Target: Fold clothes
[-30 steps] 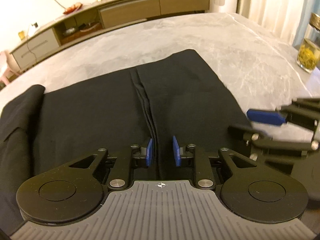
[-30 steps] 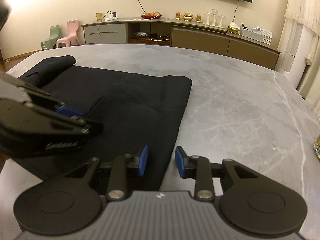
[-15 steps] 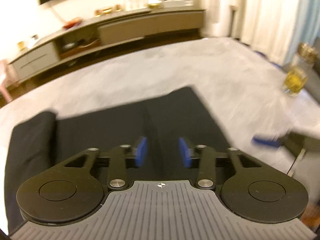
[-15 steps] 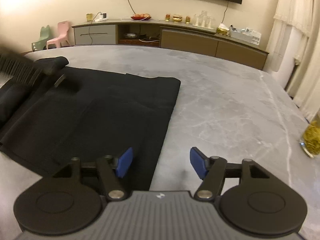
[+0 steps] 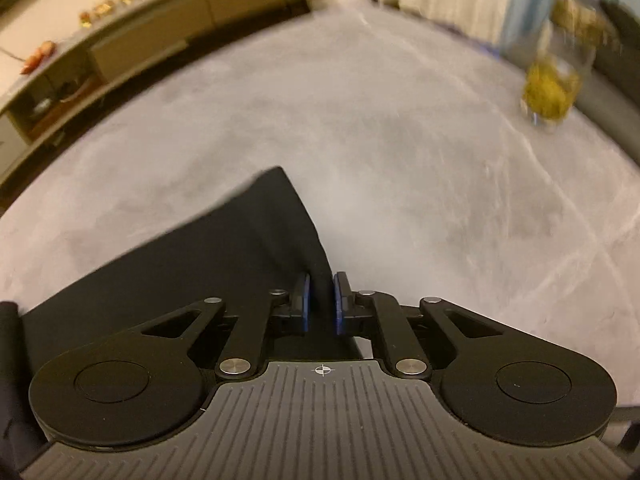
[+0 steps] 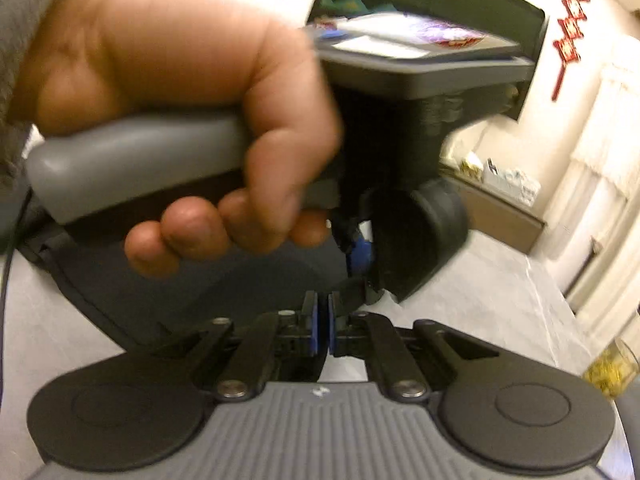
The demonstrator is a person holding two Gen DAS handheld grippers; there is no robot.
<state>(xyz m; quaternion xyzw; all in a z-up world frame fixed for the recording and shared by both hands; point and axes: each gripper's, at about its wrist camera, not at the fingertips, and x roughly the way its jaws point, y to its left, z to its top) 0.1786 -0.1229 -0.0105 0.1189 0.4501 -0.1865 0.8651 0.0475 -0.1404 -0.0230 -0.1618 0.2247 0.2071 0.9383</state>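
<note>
A black garment (image 5: 192, 264) lies flat on the grey marble table (image 5: 400, 152); its right edge runs between my left gripper's (image 5: 320, 304) blue pads, which are nearly closed on that edge. In the right wrist view the garment (image 6: 168, 292) lies under a hand (image 6: 192, 92) that holds the left gripper's body (image 6: 400, 152) right in front of the camera. My right gripper (image 6: 320, 330) is shut at the garment's near edge; whether cloth is between its pads is hidden. Both views are blurred.
A glass jar with yellow contents (image 5: 554, 80) stands at the table's far right, also in the right wrist view (image 6: 612, 368). A low sideboard (image 5: 140, 40) runs along the far wall. Curtains (image 6: 600, 184) hang at the right.
Both grippers opened, then closed at the garment's right edge. The left gripper swung right, from the middle fold to the edge. The left hand now fills the right wrist view.
</note>
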